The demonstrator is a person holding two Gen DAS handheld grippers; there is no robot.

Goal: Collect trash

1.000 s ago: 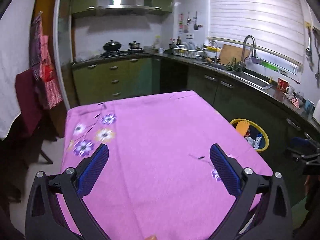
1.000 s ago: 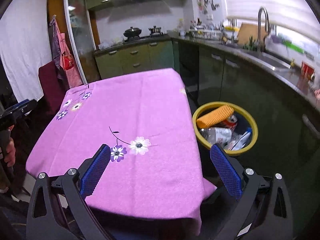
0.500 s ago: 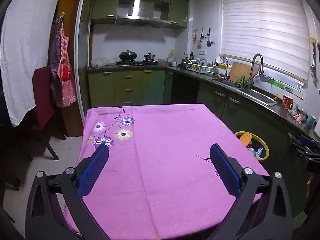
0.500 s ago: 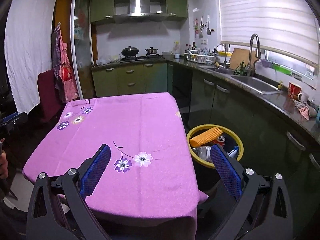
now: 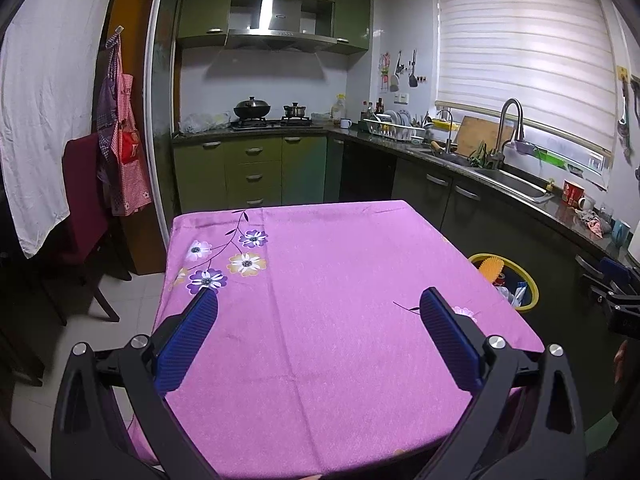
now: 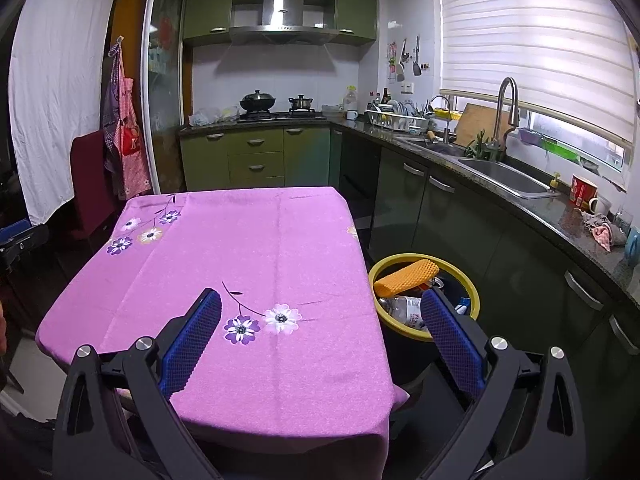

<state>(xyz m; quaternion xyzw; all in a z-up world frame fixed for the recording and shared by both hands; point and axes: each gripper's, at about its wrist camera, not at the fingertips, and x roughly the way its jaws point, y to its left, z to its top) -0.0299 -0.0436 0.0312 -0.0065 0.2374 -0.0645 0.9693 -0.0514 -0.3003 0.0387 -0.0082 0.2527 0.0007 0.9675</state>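
A yellow-rimmed trash bin (image 6: 472, 284) stands on the floor right of the table, holding an orange ridged piece (image 6: 406, 276), a plastic bottle (image 6: 402, 309) and other wrappers. The bin (image 5: 530, 280) also shows at the right in the left wrist view. A purple flowered cloth (image 5: 328, 304) covers the table (image 6: 256, 264), with nothing lying on it. My left gripper (image 5: 318, 326) hangs open above the table's near part, empty. My right gripper (image 6: 320, 330) is open and empty near the table's front right corner, its right finger (image 6: 452, 340) in front of the bin.
Green cabinets and a dark counter (image 6: 532, 204) with a sink (image 6: 502, 178) run along the back and right. A dark red chair (image 5: 86, 196) and hanging aprons (image 5: 122, 132) stand left of the table. The other gripper's body (image 5: 612, 288) shows at the right edge.
Both cameras have pulled back and tilted up, so the table sits lower and farther in each view. Both grippers stay open and empty.
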